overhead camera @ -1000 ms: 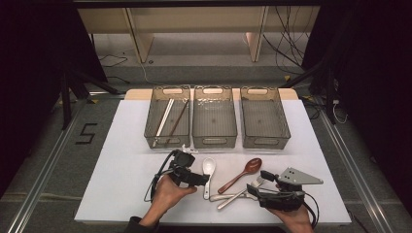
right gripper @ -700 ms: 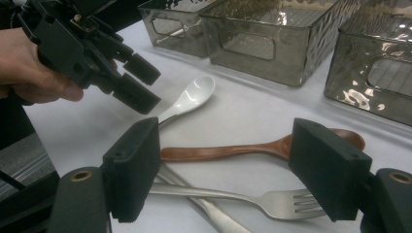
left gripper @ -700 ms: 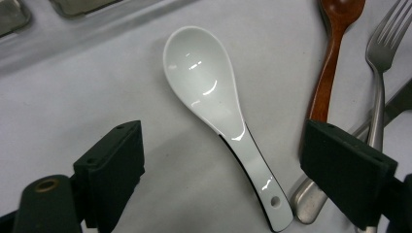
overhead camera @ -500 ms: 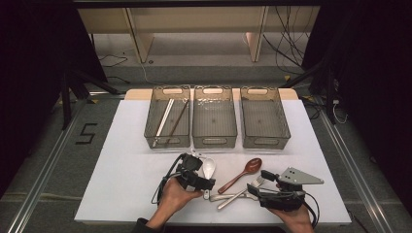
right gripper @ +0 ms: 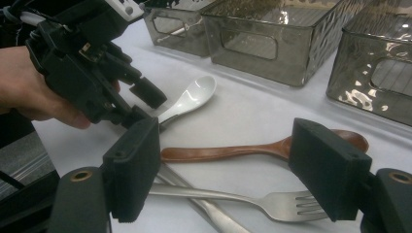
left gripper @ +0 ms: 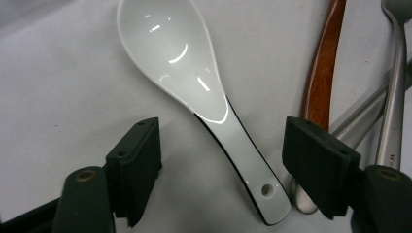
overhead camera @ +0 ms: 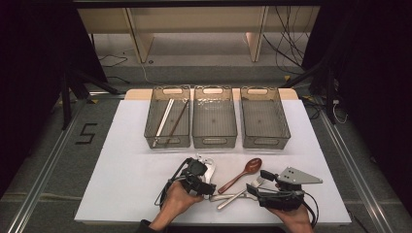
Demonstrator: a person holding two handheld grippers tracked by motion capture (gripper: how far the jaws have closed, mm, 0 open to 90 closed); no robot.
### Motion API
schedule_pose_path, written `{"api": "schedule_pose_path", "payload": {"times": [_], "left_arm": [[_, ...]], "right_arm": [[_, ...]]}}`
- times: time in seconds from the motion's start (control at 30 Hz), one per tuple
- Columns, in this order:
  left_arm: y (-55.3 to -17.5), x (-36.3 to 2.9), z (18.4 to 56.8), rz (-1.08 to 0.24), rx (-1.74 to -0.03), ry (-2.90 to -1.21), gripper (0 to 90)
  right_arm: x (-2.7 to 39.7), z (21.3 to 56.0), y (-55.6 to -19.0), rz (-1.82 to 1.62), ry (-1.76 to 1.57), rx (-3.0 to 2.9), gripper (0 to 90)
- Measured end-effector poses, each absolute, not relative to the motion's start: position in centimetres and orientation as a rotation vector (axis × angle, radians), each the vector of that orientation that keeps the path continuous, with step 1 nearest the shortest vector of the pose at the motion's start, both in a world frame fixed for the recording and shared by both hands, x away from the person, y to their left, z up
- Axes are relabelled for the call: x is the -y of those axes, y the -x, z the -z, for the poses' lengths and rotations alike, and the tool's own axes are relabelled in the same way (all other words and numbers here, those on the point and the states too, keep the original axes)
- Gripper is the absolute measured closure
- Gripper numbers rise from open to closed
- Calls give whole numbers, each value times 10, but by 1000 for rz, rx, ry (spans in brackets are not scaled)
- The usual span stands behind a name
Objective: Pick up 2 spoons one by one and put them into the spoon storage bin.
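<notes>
My left gripper point(left gripper: 221, 170): jaws apart and just been closing, astride the white spoon's handle, pads not yet touching it.
White spoon point(left gripper: 194, 92): flat on the white table point(overhead camera: 121, 165), bowl up, just beside my wooden spoon point(left gripper: 323, 73).
My right gripper point(right gripper: 226, 170): spread wide over the fork point(right gripper: 252, 199); touching nothing, I think.
Bins point(overhead camera: 214, 116): beyond, well apart.

Looking like a lab recording bay, not a home: a white table point(overhead camera: 121, 194) is sitting between floor rails point(overhead camera: 41, 182) with black curtains point(overhead camera: 34, 58) hanging at both sides. Loose cables point(overhead camera: 286, 53) are trailing beyond the far edge, and a taped "5" point(overhead camera: 86, 133) is marking the floor off the left edge.
</notes>
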State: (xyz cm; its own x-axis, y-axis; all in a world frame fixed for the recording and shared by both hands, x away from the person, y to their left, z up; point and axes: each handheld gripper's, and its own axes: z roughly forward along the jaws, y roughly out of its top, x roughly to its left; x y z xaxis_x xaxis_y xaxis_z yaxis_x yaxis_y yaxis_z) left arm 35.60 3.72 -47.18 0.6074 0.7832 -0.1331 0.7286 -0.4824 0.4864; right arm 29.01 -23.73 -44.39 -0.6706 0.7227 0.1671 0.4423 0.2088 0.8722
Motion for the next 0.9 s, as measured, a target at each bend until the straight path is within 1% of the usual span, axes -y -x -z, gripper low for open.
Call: {"api": "schedule_pose_path", "payload": {"times": [0.07,0.2,0.4,0.6,0.63,0.77,0.83,0.9], "left_arm": [[-355,-36,472,-169,-1184,-2343,331],[-353,-35,473,-209,-1161,-2360,399],[-352,-36,473,-239,-1138,-2375,478],[-355,-42,472,-253,-1134,-2377,613],[-356,-43,473,-246,-1140,-2366,650],[-360,-50,473,-219,-1146,-2353,735],[-362,-52,473,-199,-1144,-2349,762],[-363,-53,473,-187,-1139,-2346,768]], "right_arm": [[237,444,-290,-1447,-1099,-2210,281],[237,444,-290,-1447,-1096,-2211,281],[236,444,-290,-1444,-1090,-2212,282],[235,444,-290,-1442,-1089,-2212,282],[235,444,-290,-1443,-1089,-2212,282],[235,444,-290,-1441,-1085,-2213,282],[235,444,-290,-1441,-1086,-2213,282],[235,444,-290,-1440,-1088,-2212,282]]}}
